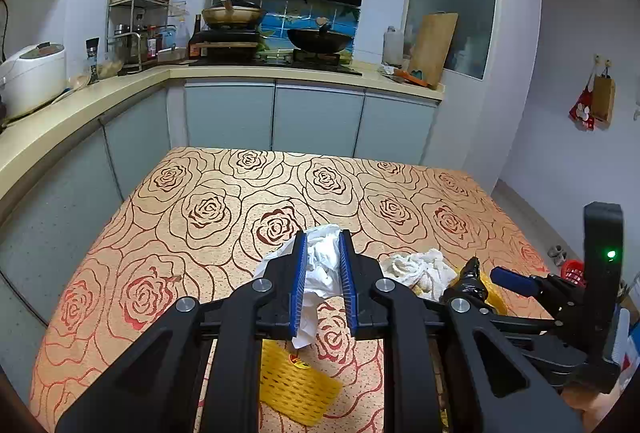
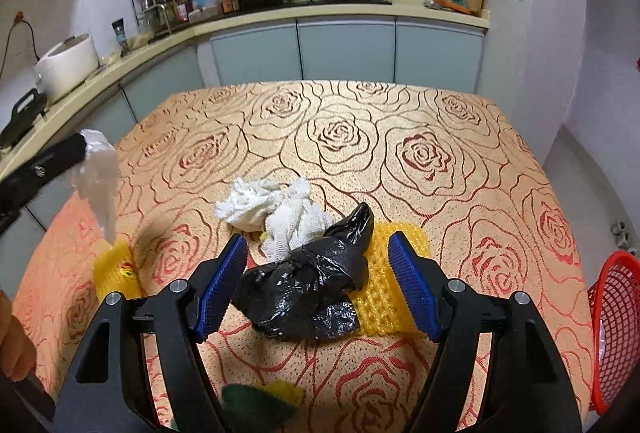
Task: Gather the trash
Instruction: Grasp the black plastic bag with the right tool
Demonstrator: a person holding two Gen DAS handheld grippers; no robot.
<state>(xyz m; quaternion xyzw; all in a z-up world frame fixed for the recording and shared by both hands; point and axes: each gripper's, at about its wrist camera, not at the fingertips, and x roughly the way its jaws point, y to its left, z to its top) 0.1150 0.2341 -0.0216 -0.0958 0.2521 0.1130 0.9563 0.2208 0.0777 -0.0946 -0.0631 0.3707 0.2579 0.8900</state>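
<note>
My left gripper is shut on a crumpled white tissue and holds it above the rose-patterned table; it shows at the left of the right wrist view. My right gripper is open, its jaws on either side of a crumpled black plastic bag that lies on the table. A white cloth wad lies just behind the bag, and a yellow foam net lies under and right of it. Another yellow foam net lies below my left gripper.
A red mesh basket stands off the table's right edge. A green and yellow sponge lies near the table's front edge. Kitchen counters with a rice cooker and stove run along the left and back.
</note>
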